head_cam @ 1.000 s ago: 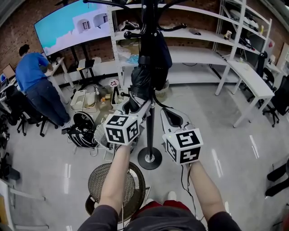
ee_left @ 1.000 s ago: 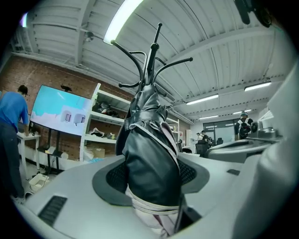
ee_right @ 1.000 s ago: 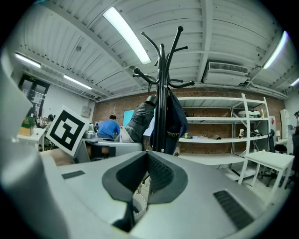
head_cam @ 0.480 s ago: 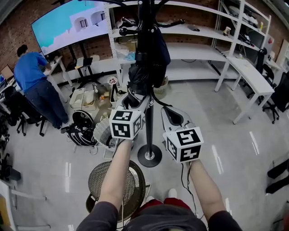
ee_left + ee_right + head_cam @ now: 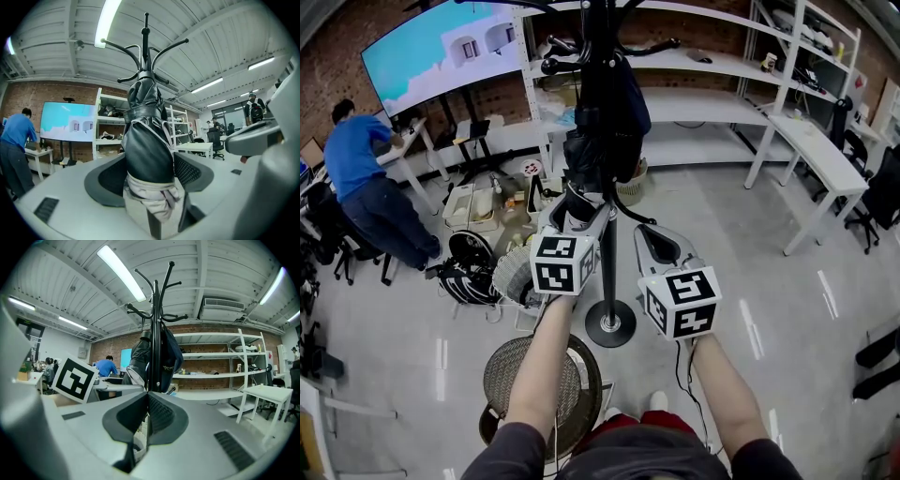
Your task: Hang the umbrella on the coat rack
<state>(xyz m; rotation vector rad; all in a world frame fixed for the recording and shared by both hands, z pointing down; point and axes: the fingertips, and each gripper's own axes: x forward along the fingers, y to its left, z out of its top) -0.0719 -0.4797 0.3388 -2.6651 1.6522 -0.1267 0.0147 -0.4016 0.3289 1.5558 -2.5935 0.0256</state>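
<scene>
A folded black umbrella [image 5: 586,155] with pale trim hangs down the black coat rack [image 5: 610,272], its top up among the hooks [image 5: 146,51]. In the left gripper view, the umbrella's lower end [image 5: 147,154] stands between the jaws of my left gripper [image 5: 149,173]. Those jaws are opening and stand wide beside the fabric. In the head view the left gripper [image 5: 581,211] points level at the rack. My right gripper [image 5: 649,234] sits just right of the pole with its pads together and nothing in them. The right gripper [image 5: 147,404] looks at the rack [image 5: 157,333] and a dark blue bag [image 5: 168,357].
The rack's round base [image 5: 610,328] stands on the grey floor ahead of my feet. A round wicker stool [image 5: 534,375] is below my left arm, a backpack [image 5: 469,281] and boxes lie left. A person in blue [image 5: 356,178] works at a desk. White shelves [image 5: 703,103] and table [image 5: 816,164] stand behind.
The left gripper's marker cube has rolled slightly and shifted a little right toward the pole. The right gripper has stayed where it was.
</scene>
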